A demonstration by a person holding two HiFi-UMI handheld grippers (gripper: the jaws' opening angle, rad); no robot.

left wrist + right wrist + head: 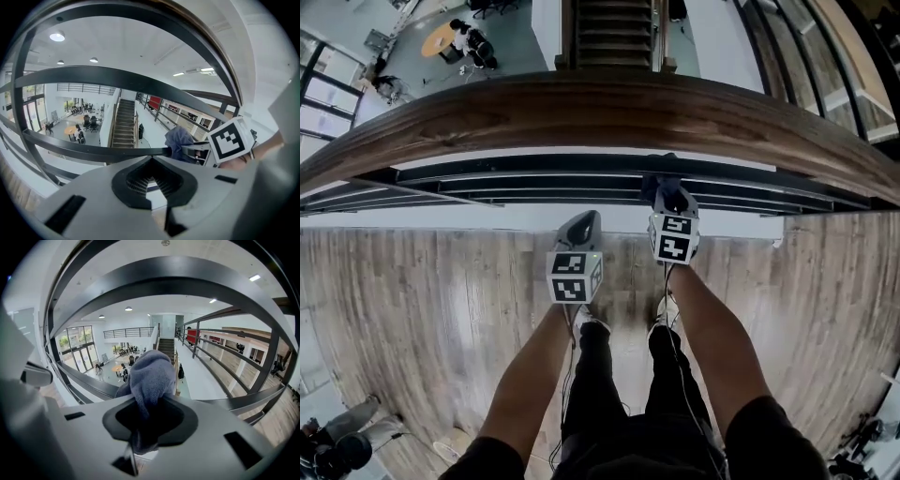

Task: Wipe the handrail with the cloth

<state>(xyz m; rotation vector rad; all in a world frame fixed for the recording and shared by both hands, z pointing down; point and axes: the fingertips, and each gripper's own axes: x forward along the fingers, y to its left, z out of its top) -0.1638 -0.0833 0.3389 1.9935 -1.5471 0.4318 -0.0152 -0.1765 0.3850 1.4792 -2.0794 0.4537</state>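
This was an upper gallery in a large office-like building. Beyond the wooden handrail (600,117) lay an open lobby (506,28) far below, with a staircase (614,33) straight ahead and people (472,42) at a round table (441,39) further left. Plank flooring (422,309) ran behind the handrail.

Near, a floor of wooden planks (412,309) spreads to the left and to the right. At its far edge, dark horizontal bars (534,178) run across. Far below, a staircase (614,33) shows in the middle. Left of it stands a round orange table (441,39), with seated people (473,42) just beside it. Round ceiling lights (57,36) shine above.
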